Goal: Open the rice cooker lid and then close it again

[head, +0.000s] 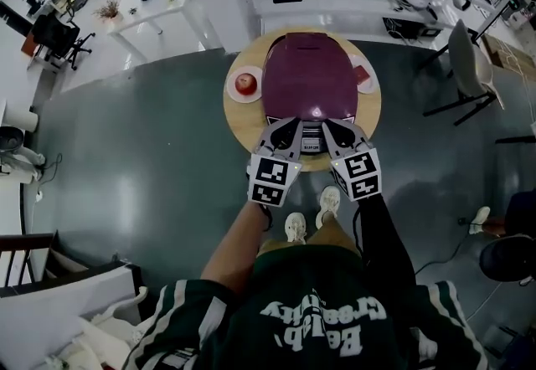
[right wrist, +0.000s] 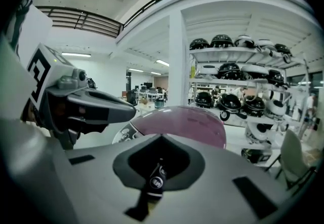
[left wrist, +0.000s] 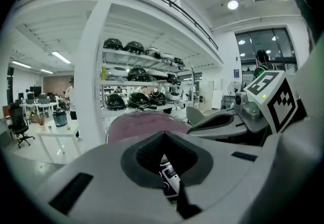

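Purple rice cooker (head: 308,75), lid down, sits on a round wooden table (head: 251,121) beside an apple (head: 245,82) on a plate (head: 232,94) (left side in the head view); left gripper (head: 292,120) and right gripper (head: 329,122), jaws pressed together, meet at the cooker's front edge

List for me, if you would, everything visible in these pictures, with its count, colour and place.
rice cooker: one, maroon, lid shut, middle of the table
table: one, round, light wood, in front of the person
plates: two, white, left and right of the rice cooker
apple: one, red, on the left plate
chair: one, pale, right of the table
helmets: several, dark, on white shelves behind
shoes: two, pale, on the floor
left hand-held gripper: grey, jaws together, at the rice cooker's front
right hand-held gripper: grey, jaws together, beside it
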A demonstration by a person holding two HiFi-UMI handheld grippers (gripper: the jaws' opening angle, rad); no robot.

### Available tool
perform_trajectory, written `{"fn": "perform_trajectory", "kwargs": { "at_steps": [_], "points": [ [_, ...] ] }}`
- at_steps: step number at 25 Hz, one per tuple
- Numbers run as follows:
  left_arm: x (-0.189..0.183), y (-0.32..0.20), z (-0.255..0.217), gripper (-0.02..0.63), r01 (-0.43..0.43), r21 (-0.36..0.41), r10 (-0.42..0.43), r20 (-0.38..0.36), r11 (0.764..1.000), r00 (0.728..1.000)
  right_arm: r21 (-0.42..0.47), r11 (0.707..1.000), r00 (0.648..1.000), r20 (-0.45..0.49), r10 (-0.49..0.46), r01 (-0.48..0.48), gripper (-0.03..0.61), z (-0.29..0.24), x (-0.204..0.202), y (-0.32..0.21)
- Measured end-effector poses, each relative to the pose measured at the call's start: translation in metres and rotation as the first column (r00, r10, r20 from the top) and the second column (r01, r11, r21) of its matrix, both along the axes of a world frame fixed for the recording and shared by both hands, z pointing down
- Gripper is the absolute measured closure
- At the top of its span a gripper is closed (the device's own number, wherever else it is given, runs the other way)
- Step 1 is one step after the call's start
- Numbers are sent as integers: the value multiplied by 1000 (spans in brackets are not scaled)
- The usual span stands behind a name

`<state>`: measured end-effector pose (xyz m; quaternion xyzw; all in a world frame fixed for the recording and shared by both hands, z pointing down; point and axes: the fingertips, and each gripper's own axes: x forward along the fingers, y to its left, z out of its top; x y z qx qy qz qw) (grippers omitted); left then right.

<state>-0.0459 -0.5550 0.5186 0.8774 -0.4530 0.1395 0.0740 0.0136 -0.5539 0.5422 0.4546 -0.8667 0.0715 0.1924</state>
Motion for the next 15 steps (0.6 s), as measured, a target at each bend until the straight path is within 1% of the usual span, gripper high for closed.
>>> {"fn": "perform_trajectory", "kwargs": {
  "at_steps": [4, 9, 12, 13, 15],
  "points": [
    [6, 1, 13, 617, -11, -38, 12, 14, 999, 1000, -41, 999, 1000, -26, -5, 4, 575, 12, 1, 1],
    [8, 0, 33, 617, -12, -86, 16, 42, 996, 999, -101, 995, 999, 42, -5, 9, 575, 16, 3, -1],
    [10, -1, 42, 617, -8, -104, 15, 64, 995, 998, -113, 994, 997, 72, -1, 10, 575, 18, 4, -1],
    [10, -1, 43, 617, -6, -104, 12, 64, 995, 998, -113, 994, 997, 73, 0, 8, 575, 18, 4, -1],
    [9, 0, 43, 617, 1, -105, 3, 39, 994, 999, -112, 994, 997, 72, 1, 7, 575, 17, 4, 0]
  ]
}}
